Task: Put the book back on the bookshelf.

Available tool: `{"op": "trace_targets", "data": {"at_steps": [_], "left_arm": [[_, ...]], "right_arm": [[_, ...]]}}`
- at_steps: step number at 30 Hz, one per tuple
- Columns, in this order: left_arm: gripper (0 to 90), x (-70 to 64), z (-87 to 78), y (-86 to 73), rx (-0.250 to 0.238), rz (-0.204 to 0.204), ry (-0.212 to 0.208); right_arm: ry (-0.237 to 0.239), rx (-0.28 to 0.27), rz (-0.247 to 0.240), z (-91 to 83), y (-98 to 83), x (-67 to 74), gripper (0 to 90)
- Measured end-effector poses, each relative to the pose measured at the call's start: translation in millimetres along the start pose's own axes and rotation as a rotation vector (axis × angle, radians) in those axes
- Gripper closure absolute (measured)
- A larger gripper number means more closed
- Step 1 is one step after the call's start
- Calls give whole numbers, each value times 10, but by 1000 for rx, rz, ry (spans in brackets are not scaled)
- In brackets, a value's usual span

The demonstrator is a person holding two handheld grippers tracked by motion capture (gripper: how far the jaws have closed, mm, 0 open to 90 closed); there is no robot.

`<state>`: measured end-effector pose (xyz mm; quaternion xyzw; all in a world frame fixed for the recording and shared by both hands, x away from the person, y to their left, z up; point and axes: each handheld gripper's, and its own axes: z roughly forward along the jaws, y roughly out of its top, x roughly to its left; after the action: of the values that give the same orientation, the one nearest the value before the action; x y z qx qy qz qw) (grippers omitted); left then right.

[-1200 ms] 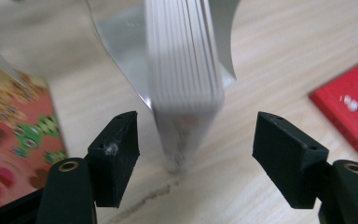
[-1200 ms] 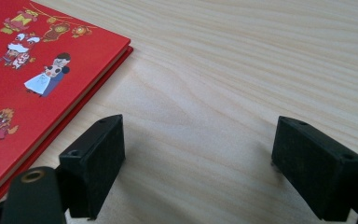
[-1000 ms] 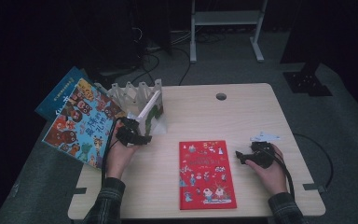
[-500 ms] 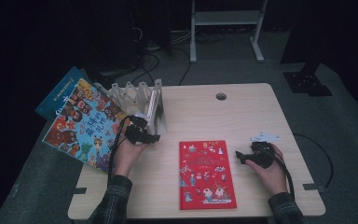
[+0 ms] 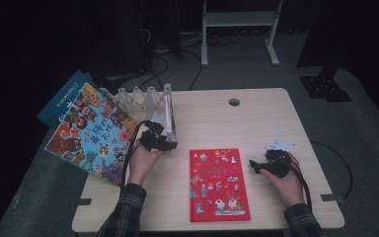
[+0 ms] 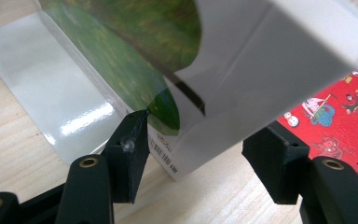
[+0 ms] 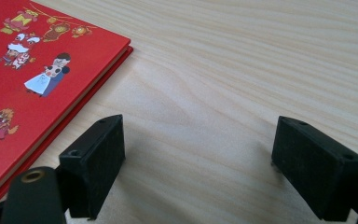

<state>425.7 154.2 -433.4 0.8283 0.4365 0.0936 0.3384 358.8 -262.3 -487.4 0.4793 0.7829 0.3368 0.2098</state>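
Observation:
A white book [image 5: 170,116] with a green cover picture [image 6: 135,60] stands in the end slot of a pale rack [image 5: 140,98] at the table's left. My left gripper [image 5: 164,143] is at the book's foot. Its jaws are open around the book's lower corner [image 6: 179,161]; the left fingertip [image 6: 133,135] is at the cover, the right fingertip [image 6: 277,163] stands clear. A red picture book [image 5: 217,182] lies flat mid-table [image 7: 32,65]. My right gripper [image 5: 256,165] rests open beside the book's right edge, bare wood between its jaws [image 7: 198,163].
Two large colourful books [image 5: 91,133] lean off the table's left edge beside the rack. A cable hole [image 5: 234,102] sits at the back of the tabletop [image 5: 276,118]. Behind the table are a white frame [image 5: 239,19] and floor cables.
My left hand has moved right, from beside the colourful books to the rack's right end. The white book leaned over before and now stands nearly upright. The right hand has kept still.

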Motion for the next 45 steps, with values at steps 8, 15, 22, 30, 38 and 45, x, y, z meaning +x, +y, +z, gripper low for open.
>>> {"op": "trace_targets", "data": {"at_steps": [8, 15, 22, 30, 38, 45], "left_arm": [[394, 7, 20, -11, 18, -3, 2], [370, 1, 18, -25, 18, 4, 2], [296, -44, -24, -80, 32, 27, 1], [256, -124, -133, -216, 52, 63, -4], [252, -311, -274, -384, 40, 128, -15], [253, -508, -307, -546, 69, 207, -68]], "right_arm": [[0, 0, 0, 0, 0, 0, 161], [0, 0, 0, 0, 0, 0, 161], [0, 0, 0, 0, 0, 0, 161], [0, 0, -1, -3, -2, -1, 161], [0, 0, 1, -3, -2, 0, 154], [3, 2, -3, -6, -6, 3, 145]]}}
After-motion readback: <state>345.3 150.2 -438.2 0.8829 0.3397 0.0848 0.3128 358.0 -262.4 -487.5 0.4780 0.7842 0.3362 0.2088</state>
